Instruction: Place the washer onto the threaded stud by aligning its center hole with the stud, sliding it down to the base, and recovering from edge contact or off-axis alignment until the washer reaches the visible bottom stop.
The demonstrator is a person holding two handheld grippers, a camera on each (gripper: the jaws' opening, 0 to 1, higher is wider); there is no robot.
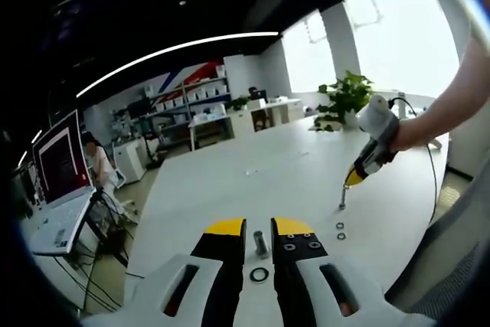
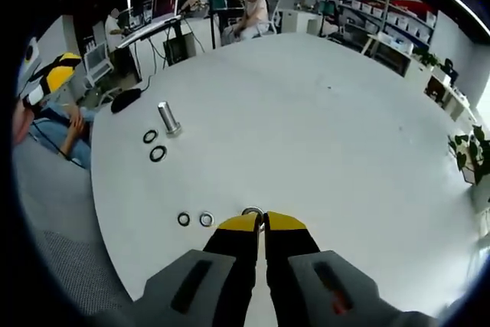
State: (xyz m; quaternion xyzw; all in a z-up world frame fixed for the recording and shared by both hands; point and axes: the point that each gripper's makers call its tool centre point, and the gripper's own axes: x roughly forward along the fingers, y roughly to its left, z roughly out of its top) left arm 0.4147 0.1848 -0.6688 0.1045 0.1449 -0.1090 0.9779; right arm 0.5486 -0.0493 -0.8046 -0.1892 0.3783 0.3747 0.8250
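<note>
Bench room: open w/ few obstacles

Bench [image 2: 321, 120] bare mid/far side; upright stud [image 2: 168, 119] and loose washers [image 2: 158, 153] near edge block low passes.

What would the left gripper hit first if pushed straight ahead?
Probably the stud, standing upright just beyond the tips of the left gripper, in line with the gap. A washer lies on the table between the fingers.

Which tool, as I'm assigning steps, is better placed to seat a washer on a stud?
Right: the right tool seems shut on a washer above a stud; the left tool is open.
</note>
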